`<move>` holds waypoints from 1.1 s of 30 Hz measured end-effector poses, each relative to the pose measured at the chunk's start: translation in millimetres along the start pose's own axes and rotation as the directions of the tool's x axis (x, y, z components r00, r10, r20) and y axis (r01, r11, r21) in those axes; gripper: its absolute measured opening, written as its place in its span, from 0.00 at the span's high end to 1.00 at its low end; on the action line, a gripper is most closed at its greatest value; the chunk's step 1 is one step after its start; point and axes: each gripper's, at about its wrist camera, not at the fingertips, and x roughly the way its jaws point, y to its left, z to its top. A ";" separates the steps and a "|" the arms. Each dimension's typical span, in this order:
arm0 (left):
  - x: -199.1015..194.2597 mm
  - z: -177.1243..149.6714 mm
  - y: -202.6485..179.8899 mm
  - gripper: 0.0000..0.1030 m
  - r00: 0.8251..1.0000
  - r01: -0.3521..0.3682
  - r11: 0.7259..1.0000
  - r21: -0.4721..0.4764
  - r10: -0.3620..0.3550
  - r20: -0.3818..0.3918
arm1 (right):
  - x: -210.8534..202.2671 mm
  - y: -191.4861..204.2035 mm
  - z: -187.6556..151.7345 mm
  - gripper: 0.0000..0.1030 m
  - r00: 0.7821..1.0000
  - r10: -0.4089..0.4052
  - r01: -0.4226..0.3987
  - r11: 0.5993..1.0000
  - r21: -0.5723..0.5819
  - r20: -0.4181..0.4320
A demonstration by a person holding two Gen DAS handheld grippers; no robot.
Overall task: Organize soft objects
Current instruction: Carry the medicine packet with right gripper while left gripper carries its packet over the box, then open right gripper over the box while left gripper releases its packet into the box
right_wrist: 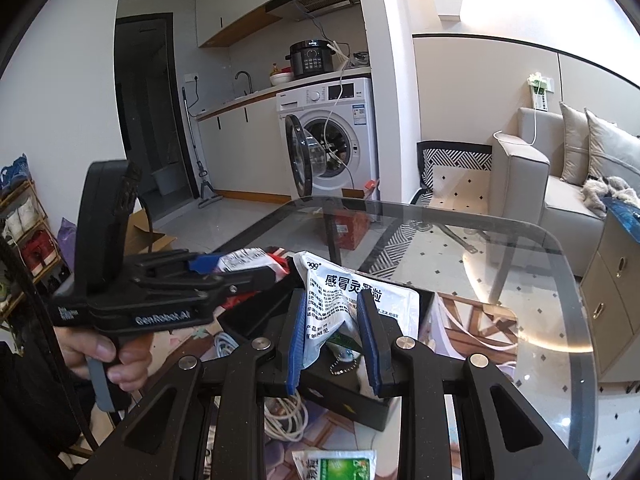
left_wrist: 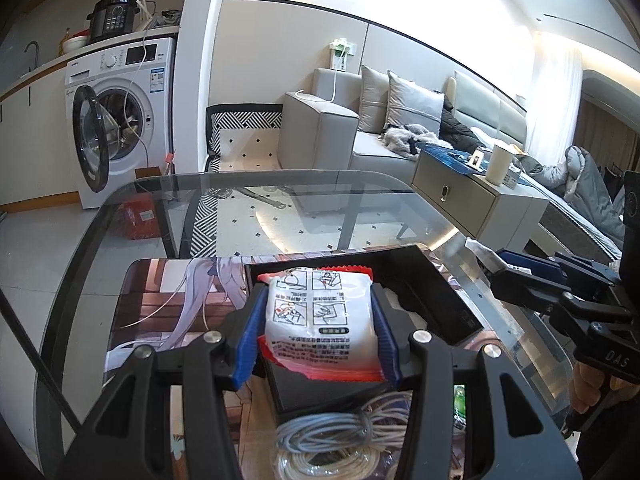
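Soft packets are what both grippers hold above the black tray on the glass desk. At the far left of the room stands a washing machine with its round door open, and a black cooker sits on the counter above it.

On the desk, a printed mat lies under the tray. The left gripper is closed on a white packet with red edges; its blue pads press the packet from both sides, and the packet hangs over the near part of the tray. Coiled grey and white cables lie on the desk just below this gripper, near the tray's front wall. In the right wrist view a hand grips the handle of the left gripper.

To the right, the right gripper is closed tightly on a white pouch with blue printed text. The pouch is crumpled between the blue pads and stands up above the tray. A small ball chain hangs below it, inside the tray. A green and white sachet lies on the desk in front of the tray.

Behind the desk, further right, stand a grey sofa with cushions and a low cabinet.
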 end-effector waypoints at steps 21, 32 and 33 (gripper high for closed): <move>32.3 -5.7 0.3 0.52 0.999 -0.009 1.000 0.017 0.010 -0.043 | 44.3 -7.7 3.5 0.76 0.997 0.078 -0.076 0.995 0.062 -0.028; 26.9 -6.9 -5.7 0.16 0.998 0.019 0.999 0.048 -0.016 -0.060 | 36.1 -12.7 -4.8 0.47 0.999 -0.019 0.020 1.000 0.009 -0.043; 24.4 -7.3 -6.0 0.11 0.998 0.012 0.999 0.050 -0.009 -0.056 | 31.4 -13.8 -5.9 0.44 0.999 -0.026 0.026 1.000 0.007 -0.036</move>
